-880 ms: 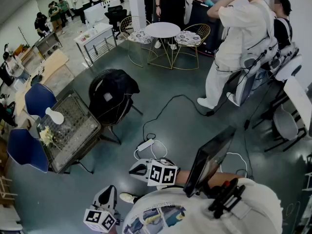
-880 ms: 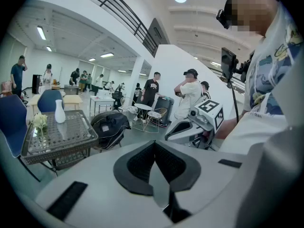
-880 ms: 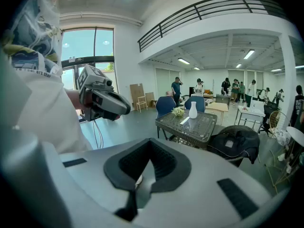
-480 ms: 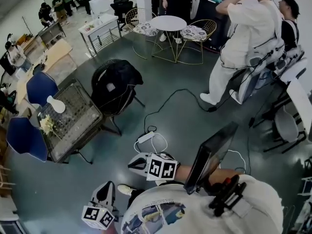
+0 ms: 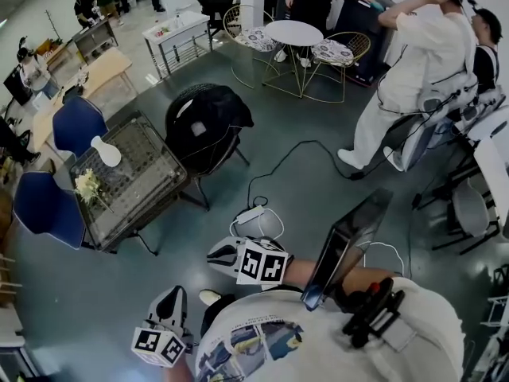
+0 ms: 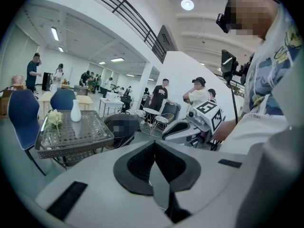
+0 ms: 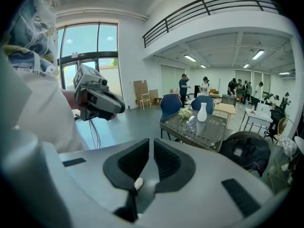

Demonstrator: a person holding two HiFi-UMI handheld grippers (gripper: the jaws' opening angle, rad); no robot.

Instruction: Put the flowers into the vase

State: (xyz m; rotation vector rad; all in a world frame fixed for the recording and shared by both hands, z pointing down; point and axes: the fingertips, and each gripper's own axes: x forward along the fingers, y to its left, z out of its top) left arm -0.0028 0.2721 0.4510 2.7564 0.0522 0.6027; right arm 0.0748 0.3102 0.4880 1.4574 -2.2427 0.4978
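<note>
Far off at the left, a glass-topped wicker table (image 5: 147,185) carries a white vase (image 5: 106,151) standing upright and a small bunch of pale flowers (image 5: 87,186) lying beside it. Both grippers stay close to my body, well short of the table. The left gripper (image 5: 170,298) is low at the left, shut and empty. The right gripper (image 5: 218,255) is a little higher and nearer the centre, also shut with nothing in it. From the left gripper (image 6: 154,148) view, the vase (image 6: 75,111) and flowers (image 6: 55,118) appear far ahead. The right gripper (image 7: 152,144) view shows the vase (image 7: 202,112) and flowers (image 7: 185,113) too.
A black chair draped with a dark jacket (image 5: 205,126) stands beside the table, and two blue chairs (image 5: 75,122) (image 5: 44,205) sit on its far side. A power strip with cables (image 5: 253,213) lies on the floor ahead. People (image 5: 406,70) stand at the right near a round white table (image 5: 294,32).
The table with vase and flowers has slid rightward and down in the head view, a little nearer. Both grippers keep their places by my body, still shut.
</note>
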